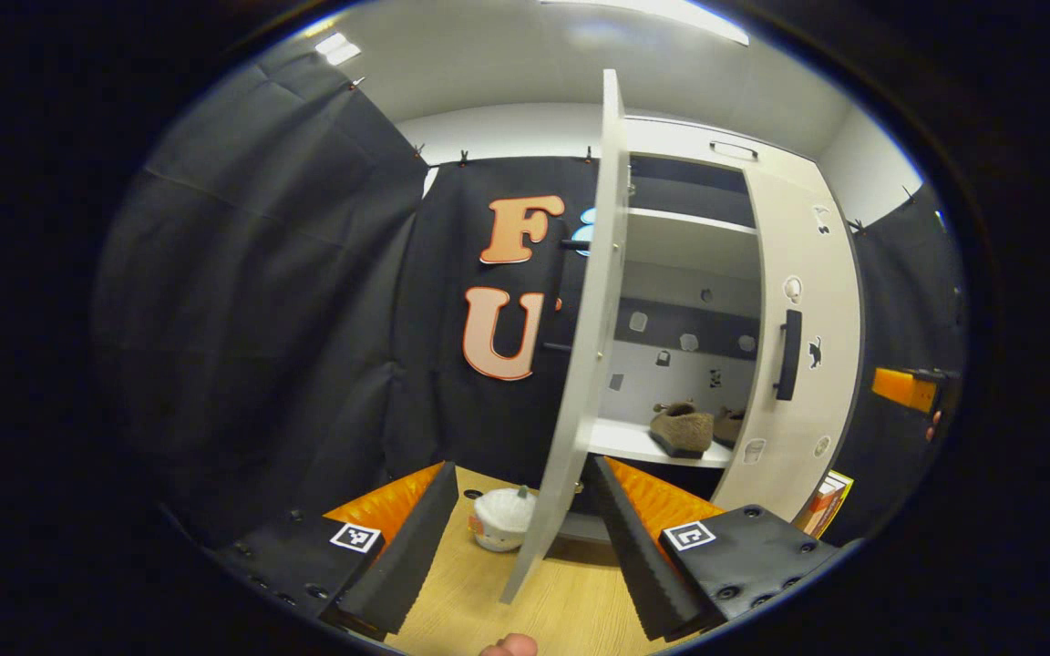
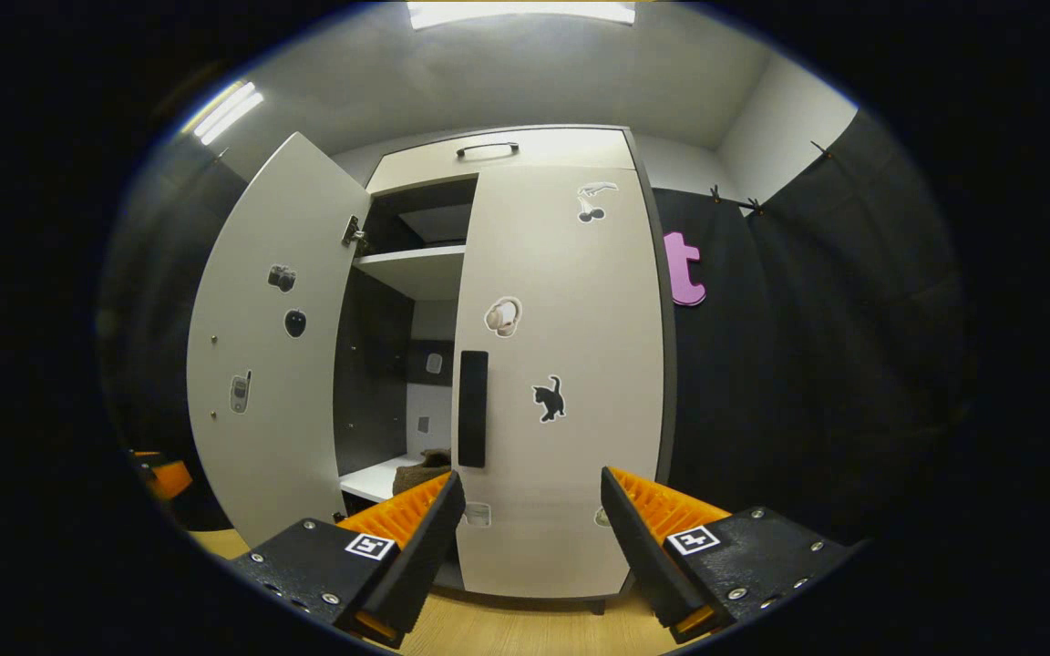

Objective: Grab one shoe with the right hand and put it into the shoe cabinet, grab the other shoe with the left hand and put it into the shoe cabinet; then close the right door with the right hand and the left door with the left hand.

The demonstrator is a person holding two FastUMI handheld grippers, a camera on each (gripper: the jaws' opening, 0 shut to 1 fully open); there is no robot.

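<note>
The white shoe cabinet (image 2: 507, 150) stands ahead. Its right door (image 2: 571, 383), with a black handle (image 2: 472, 408), lies shut against the frame. Its left door (image 2: 261, 364) is swung wide open. In the left gripper view that left door (image 1: 593, 301) is seen edge-on, and its lower edge runs down between the fingers of my open left gripper (image 1: 522, 474), neither finger pressing on it. Two brown shoes (image 1: 682, 430) (image 1: 730, 424) sit side by side on the lower shelf (image 1: 621, 442). My right gripper (image 2: 532, 478) is open and empty in front of the right door.
A small white bowl-like thing (image 1: 502, 517) sits on the wooden surface (image 1: 580, 601) behind the left door. A colourful flat item (image 1: 824, 501) leans by the cabinet's right foot. An upper shelf (image 2: 406, 264) is bare. Black cloth walls flank the cabinet.
</note>
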